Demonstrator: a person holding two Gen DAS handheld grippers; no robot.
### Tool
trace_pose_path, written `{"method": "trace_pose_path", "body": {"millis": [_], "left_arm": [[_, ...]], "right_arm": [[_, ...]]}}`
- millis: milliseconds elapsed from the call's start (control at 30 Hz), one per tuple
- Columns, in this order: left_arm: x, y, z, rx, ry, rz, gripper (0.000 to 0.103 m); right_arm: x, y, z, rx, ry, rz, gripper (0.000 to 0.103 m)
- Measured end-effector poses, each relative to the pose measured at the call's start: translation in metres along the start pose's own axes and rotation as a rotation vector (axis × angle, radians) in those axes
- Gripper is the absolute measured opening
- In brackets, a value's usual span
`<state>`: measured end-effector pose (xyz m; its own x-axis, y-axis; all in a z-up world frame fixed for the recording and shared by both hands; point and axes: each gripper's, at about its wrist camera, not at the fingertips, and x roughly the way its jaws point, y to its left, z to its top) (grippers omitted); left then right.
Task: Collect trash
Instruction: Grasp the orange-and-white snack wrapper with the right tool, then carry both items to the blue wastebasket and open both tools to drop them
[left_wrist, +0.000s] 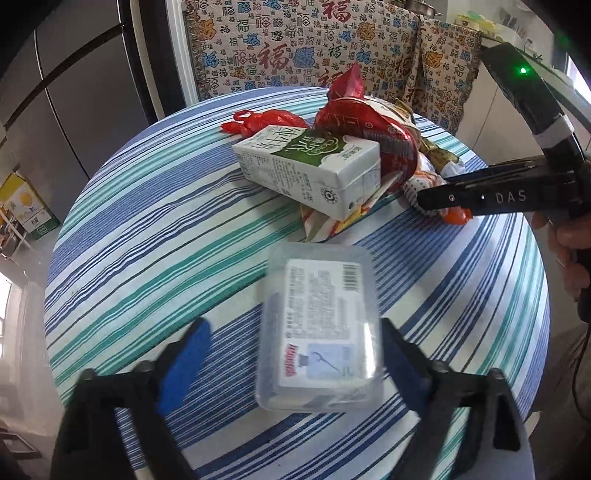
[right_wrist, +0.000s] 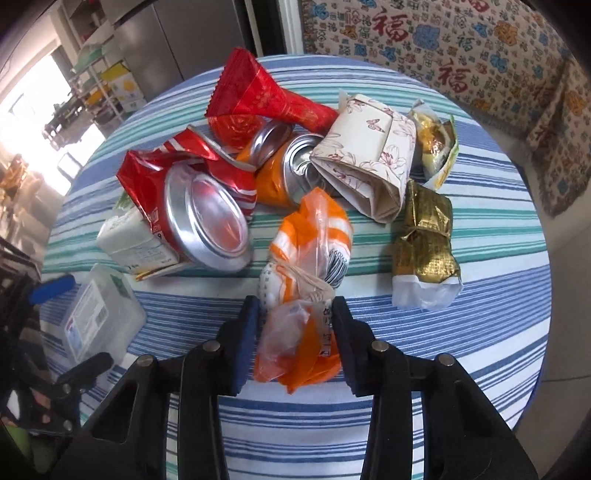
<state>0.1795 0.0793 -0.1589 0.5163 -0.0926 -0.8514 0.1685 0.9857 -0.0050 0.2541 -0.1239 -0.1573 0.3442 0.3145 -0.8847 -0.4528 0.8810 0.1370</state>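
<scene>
R gripper (right_wrist: 295, 341) fingers nearly closed on orange wrapper (right_wrist: 308, 266) at counter (right_wrist: 480, 332) front, L gripper (left_wrist: 291, 363) wide open round clear box (left_wrist: 319, 332); thin film could slip/tear w/ weak pinch.

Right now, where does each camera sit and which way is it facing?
Left wrist: on the left hand-held gripper, looking across the striped table at the clear plastic box between its open fingers; the right hand-held gripper shows.
Right wrist: on the right hand-held gripper, facing the trash pile, around an orange bag.
Shared: box, milk carton.
</scene>
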Motion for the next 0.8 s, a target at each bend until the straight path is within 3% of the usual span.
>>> {"method": "trace_pose_path", "body": {"millis": [133, 233, 367, 567, 700, 800], "left_arm": [[-0.012, -0.004, -0.005, 0.004, -0.016, -0.003, 0.061], [-0.026, -0.017, -0.004, 0.001, -0.046, -0.043, 0.061], [-0.047, -0.054, 0.011, 0.023, -0.103, -0.132, 0.061], [-0.050, -0.155, 0.066, 0.110, -0.149, -0.309, 0.061], [-0.021, -0.232, 0.109, 0.167, -0.132, -0.407, 0.061], [0.010, -0.288, 0.132, 0.208, -0.104, -0.441, 0.061]], "right_arm": [[-0.031, -0.003, -0.019, 0.019, -0.062, 0.048, 0.039], [-0.058, -0.018, -0.043, 0.058, -0.107, 0.106, 0.039], [-0.102, -0.061, -0.080, 0.172, -0.205, 0.119, 0.040], [-0.148, -0.166, -0.121, 0.368, -0.294, -0.007, 0.040], [-0.162, -0.236, -0.134, 0.473, -0.304, -0.102, 0.040], [-0.156, -0.284, -0.145, 0.550, -0.279, -0.131, 0.040]]}}
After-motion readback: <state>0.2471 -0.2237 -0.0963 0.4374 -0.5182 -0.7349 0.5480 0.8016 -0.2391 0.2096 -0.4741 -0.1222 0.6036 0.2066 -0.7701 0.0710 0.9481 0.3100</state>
